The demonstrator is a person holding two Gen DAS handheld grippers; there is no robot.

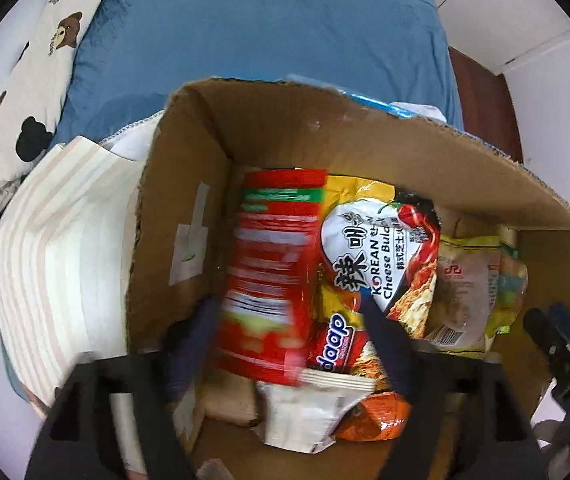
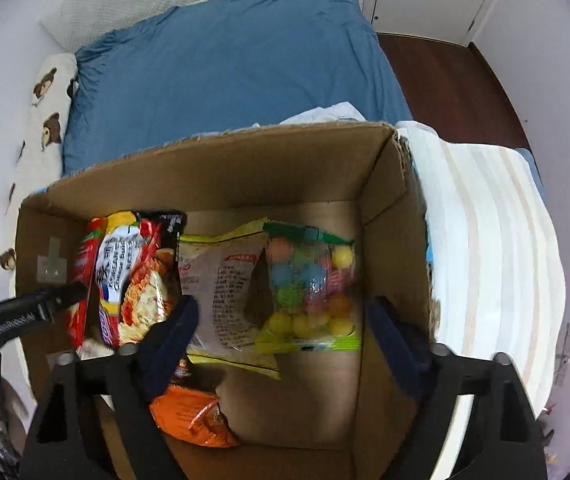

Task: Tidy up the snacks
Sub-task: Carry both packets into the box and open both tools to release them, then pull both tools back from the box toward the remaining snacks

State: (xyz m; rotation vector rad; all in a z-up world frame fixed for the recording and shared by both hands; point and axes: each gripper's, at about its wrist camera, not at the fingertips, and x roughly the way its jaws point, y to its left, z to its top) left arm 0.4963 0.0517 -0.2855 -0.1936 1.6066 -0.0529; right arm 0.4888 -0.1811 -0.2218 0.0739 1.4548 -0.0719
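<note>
Left gripper (image 1: 293, 340) sits nearest, fingers spread wide over the cardboard box (image 1: 189, 184), gripping nothing. Right gripper (image 2: 281, 344) also spread wide, hovering over the box's other half, nothing between its fingers.

Box: big, brown, open-topped, torn rim, on a blue bedspread (image 2: 225, 72); striped folded cloth (image 2: 493, 240) just beside one box wall.

Inside the box, largest first: red packet (image 1: 273, 276), long axis running away from the left camera, motion-blurred, text unreadable. Touching it, a Korean cheese noodle pack (image 1: 381, 256), same orientation, lower end hidden by a left finger. Next along, a yellowish clear bag (image 2: 221, 292), print too small to read. Candy-ball bag (image 2: 309, 292) lies partly on it, green header pointing at the far box wall, blurred. Orange packet (image 2: 193, 416) at the near wall, partly hidden behind a right finger.
</note>
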